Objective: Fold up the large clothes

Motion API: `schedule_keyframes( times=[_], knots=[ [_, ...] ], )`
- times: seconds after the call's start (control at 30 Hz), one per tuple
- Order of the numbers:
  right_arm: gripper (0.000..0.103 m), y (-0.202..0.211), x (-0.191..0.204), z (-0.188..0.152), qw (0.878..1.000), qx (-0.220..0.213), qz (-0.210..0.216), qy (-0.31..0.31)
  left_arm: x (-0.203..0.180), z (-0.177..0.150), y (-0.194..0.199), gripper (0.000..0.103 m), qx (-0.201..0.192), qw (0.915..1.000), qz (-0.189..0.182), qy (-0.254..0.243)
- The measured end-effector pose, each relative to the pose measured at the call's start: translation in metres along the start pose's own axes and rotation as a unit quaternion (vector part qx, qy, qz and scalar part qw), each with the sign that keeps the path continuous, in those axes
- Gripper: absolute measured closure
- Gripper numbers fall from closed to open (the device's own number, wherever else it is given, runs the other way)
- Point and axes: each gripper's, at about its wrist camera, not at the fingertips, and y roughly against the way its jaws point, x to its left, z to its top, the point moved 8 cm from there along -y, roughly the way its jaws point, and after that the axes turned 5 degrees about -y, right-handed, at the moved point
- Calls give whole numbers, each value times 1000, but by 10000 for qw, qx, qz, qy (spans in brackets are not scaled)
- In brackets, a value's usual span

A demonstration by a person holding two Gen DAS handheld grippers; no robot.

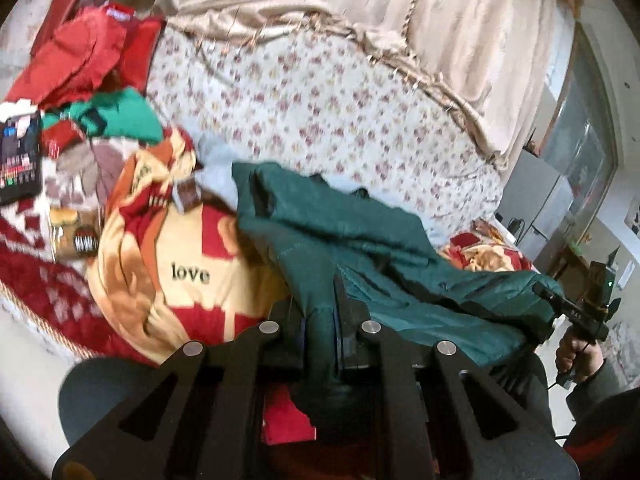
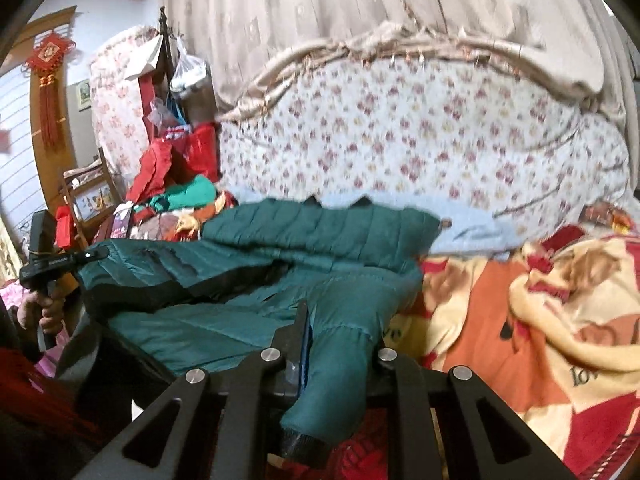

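Fleecy patterned blanket [image 1: 180,264] covered the bed. Each hand-held gripper, left [image 1: 326,300] and right [image 2: 306,320], was clamped on the quilted, puffy green jacket [image 2: 280,248], which hung between them over the blanket; behind lay a floral quilt [image 2: 420,132].

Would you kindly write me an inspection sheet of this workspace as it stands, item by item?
Surface: a bed under an orange and red "love" blanket; floral quilt bunched behind.
Job's things: dark green padded jacket, partly lifted, rumpled, not yet folded.
Clutter: red clothes and a green garment heaped at the far side; small box on the blanket.
Grippers: left gripper shut on jacket fabric; right gripper shut on a sleeve.
Cables: a thin lead below the hand holding the right gripper.
Surroundings: beige curtain behind; red knot ornament on the wall.
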Motion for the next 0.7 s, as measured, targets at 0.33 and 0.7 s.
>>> schedule_keyframes(
  times=[0.33,0.7],
  knots=[
    [89,-21,-19,1,9985,81,-253,-469,3,9,-16,92,-194,9994,251,-156],
    [89,-56,-29,27,9944,198,-875,-565,21,23,-48,87,-168,9988,434,-152]
  ],
)
